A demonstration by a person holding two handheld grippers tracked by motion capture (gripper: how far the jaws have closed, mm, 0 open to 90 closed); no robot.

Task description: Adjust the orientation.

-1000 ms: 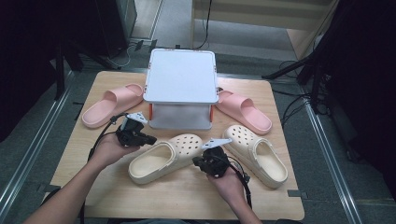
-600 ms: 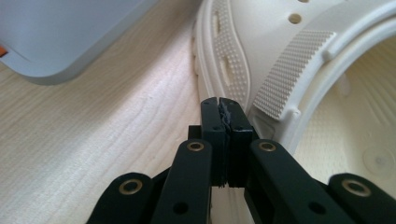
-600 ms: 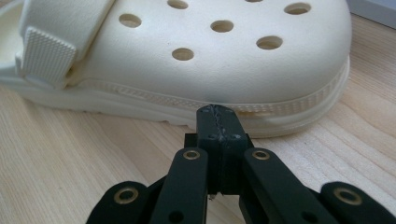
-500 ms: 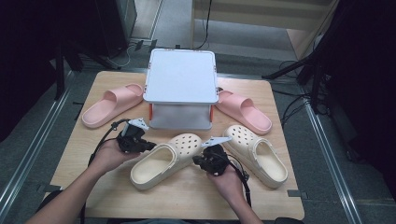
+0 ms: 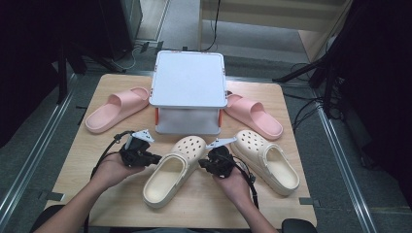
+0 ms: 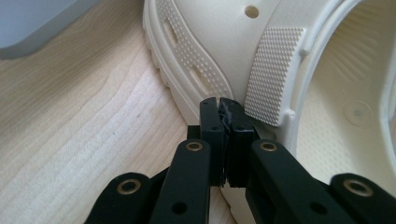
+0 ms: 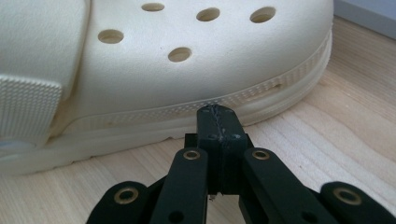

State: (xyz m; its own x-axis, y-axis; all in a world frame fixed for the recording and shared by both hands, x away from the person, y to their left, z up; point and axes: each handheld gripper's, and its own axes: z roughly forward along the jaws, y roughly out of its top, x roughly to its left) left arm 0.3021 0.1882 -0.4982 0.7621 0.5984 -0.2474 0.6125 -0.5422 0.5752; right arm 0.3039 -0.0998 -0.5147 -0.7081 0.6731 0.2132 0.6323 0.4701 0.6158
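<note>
both tools closed, flanking the cream clog.

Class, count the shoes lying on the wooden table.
4: a pink slide left of the white stand, another pink slide right of it, two cream clogs in front.

High view: looking forward and down from above person's side, taking in whole table, well back.

Left gripper view: riding on left gripper, looking along jaws, very near clog, facing its side and strap.

Right gripper view: riding on right gripper, low over tabletop, facing same clog's other side.

All three sharing middle clog and wood around it.
</note>
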